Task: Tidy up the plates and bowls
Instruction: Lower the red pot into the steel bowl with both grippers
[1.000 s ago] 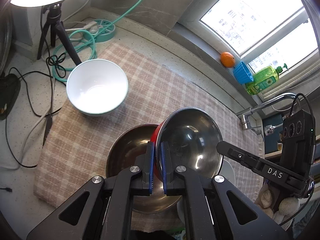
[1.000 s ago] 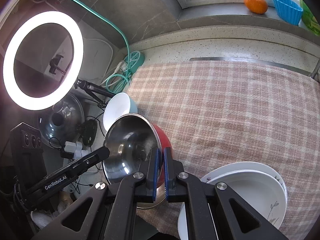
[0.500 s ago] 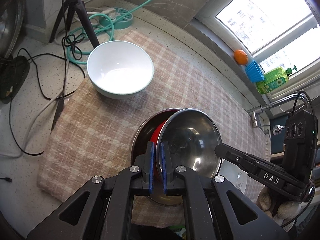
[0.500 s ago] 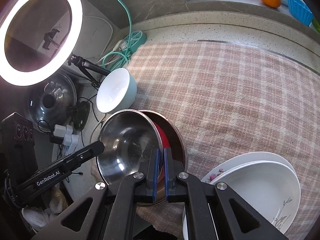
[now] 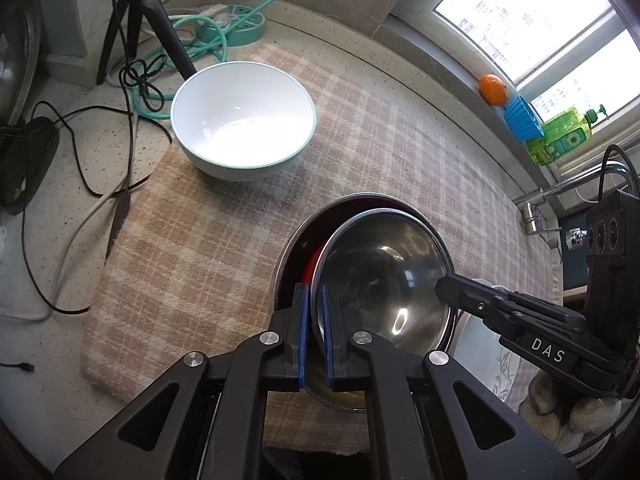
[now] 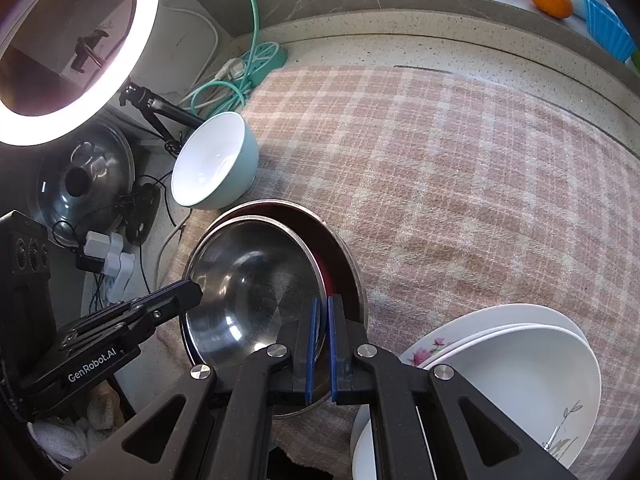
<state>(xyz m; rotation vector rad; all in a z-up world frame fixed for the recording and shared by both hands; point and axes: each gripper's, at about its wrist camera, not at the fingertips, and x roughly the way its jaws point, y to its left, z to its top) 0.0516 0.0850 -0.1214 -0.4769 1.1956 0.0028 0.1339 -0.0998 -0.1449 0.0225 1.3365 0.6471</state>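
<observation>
My left gripper [image 5: 314, 300] and my right gripper [image 6: 320, 312] are both shut on opposite rims of a steel bowl with a red outside [image 5: 384, 280], also in the right wrist view [image 6: 256, 288]. It sits low inside a larger steel bowl [image 5: 296, 240] on the plaid cloth; that bowl's rim shows in the right wrist view [image 6: 344, 256]. A white bowl with a pale green outside [image 5: 244, 120] stands on the cloth's far left corner, also in the right wrist view [image 6: 212, 164]. Stacked white flowered plates [image 6: 500, 356] lie at the right.
A plaid cloth [image 6: 460, 184] covers the counter. A tripod [image 5: 140, 12], cables and a green power strip [image 5: 236, 24] lie beyond the white bowl. A ring light [image 6: 60, 40] and pot lid [image 6: 84, 176] stand left. A tap [image 5: 560, 192], orange [image 5: 494, 89] and soap bottle [image 5: 560, 136] are by the window.
Both grippers have lowered the red-backed steel bowl down into the larger steel bowl. The white bowl and plates have stayed in place.
</observation>
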